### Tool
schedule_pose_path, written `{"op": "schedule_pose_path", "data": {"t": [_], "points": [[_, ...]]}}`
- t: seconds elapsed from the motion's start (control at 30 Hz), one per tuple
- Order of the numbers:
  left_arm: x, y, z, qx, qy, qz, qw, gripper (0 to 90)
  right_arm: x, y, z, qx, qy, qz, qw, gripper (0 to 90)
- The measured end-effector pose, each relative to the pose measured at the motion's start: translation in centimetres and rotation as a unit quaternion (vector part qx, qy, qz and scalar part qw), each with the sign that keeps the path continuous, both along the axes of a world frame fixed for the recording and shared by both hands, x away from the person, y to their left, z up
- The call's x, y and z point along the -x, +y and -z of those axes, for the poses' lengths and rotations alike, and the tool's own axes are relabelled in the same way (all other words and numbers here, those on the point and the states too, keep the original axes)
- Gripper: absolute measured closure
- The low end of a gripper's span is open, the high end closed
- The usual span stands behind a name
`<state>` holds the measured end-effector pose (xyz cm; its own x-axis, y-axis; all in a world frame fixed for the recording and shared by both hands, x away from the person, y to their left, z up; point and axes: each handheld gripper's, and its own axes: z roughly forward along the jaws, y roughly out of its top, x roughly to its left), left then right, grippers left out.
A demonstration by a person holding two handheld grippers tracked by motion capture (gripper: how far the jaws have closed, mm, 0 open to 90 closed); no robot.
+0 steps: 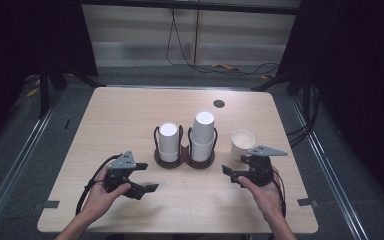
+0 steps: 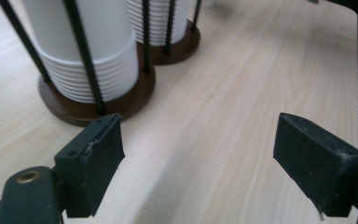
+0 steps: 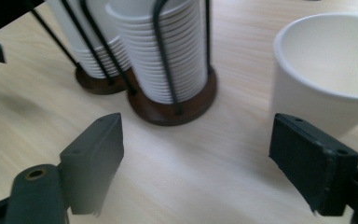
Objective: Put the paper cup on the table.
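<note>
a person holds the left gripper [image 1: 141,177] and right gripper [image 1: 236,169] low over a wooden tabletop [image 1: 130,115], both with jaws spread wide and holding nothing. a single white paper cup [image 1: 242,144] stands upright just beyond the right gripper, beside a dark two-ring cup holder [image 1: 185,159] carrying two stacks of white cups [image 1: 202,135].

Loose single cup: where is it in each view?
High view: loose cup stands upright right of centre, beside the cup holder and just beyond the right gripper.
Left gripper view: not in it.
Right gripper view: upper right, mouth up, past the right-hand jaw.
Shared landmark: the holder, seen in all three.
</note>
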<state>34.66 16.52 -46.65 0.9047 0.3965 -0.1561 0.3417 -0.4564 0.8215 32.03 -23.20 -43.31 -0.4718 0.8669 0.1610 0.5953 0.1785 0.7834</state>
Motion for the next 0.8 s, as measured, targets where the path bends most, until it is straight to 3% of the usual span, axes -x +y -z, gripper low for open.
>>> {"op": "schedule_pose_path", "data": {"t": [0.1,0.2,0.3,0.4,0.5,0.67,0.8], "points": [[0.4,0.0,0.0,0.005,-0.005,-0.006,1.0,15.9,0.4,1.2,0.5,-0.001,0.006,-0.015,0.9999,16.7],[0.9,0.3,0.1,0.022,-0.005,-0.016,0.9996,15.9,0.8,2.0,0.9,-0.007,-0.006,-0.024,0.9997,17.4],[1.2,0.9,0.4,0.036,0.003,-0.046,0.9983,16.3,1.1,2.6,1.3,-0.017,-0.016,-0.03,0.9993,18.1],[1.2,1.2,0.7,0.027,0.005,-0.049,0.9984,16.3,1.4,3.1,1.7,-0.023,-0.024,-0.045,0.9984,18.1],[1.3,1.6,1.0,0.033,0.011,-0.058,0.9977,16.3,1.7,3.6,2.3,-0.029,-0.023,-0.052,0.9979,18.3],[1.6,1.8,1.2,0.031,0.006,-0.063,0.9975,16.3,1.9,4.5,3.2,-0.015,-0.017,-0.089,0.9957,18.2],[1.6,1.6,1.4,0.023,0.007,-0.067,0.9975,16.3,1.5,4.7,3.7,-0.008,-0.012,-0.084,0.9963,18.2]]}}
